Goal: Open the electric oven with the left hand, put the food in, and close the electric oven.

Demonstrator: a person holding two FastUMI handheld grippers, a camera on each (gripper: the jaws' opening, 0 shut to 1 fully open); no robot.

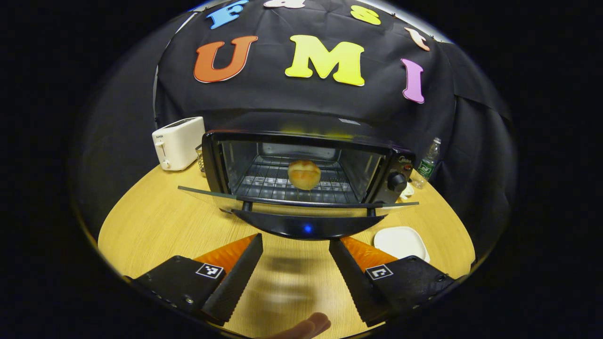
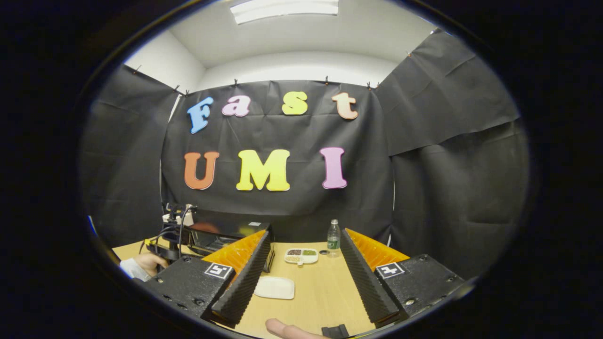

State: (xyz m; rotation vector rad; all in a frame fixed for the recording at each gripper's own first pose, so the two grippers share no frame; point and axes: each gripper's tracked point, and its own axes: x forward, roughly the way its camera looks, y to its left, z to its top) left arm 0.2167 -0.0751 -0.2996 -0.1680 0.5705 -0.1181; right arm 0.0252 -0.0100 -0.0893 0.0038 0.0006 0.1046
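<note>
Squarely at twelve o'clock from the left claw [image 1: 296, 268], the electric oven [image 1: 306, 174] stands on the wooden tabletop [image 1: 155, 226] with its glass door [image 1: 297, 202] dropped flat toward the camera. A round bread roll [image 1: 304, 174] sits on the wire rack [image 1: 273, 181] inside, near the middle. The left claw hangs just short of the door's edge, its fingers spread wide with nothing between them. A white toaster [image 1: 178, 142] stands at the oven's ten o'clock, a water bottle [image 1: 427, 162] at its two o'clock, and a white plate [image 1: 400, 242] lies bare at four o'clock. In the right gripper view, the right claw [image 2: 301, 278] is likewise wide open and empty above the tabletop, the plate [image 2: 274, 287] beside its left finger, a divided snack dish [image 2: 301, 255] farther off at twelve o'clock.
</note>
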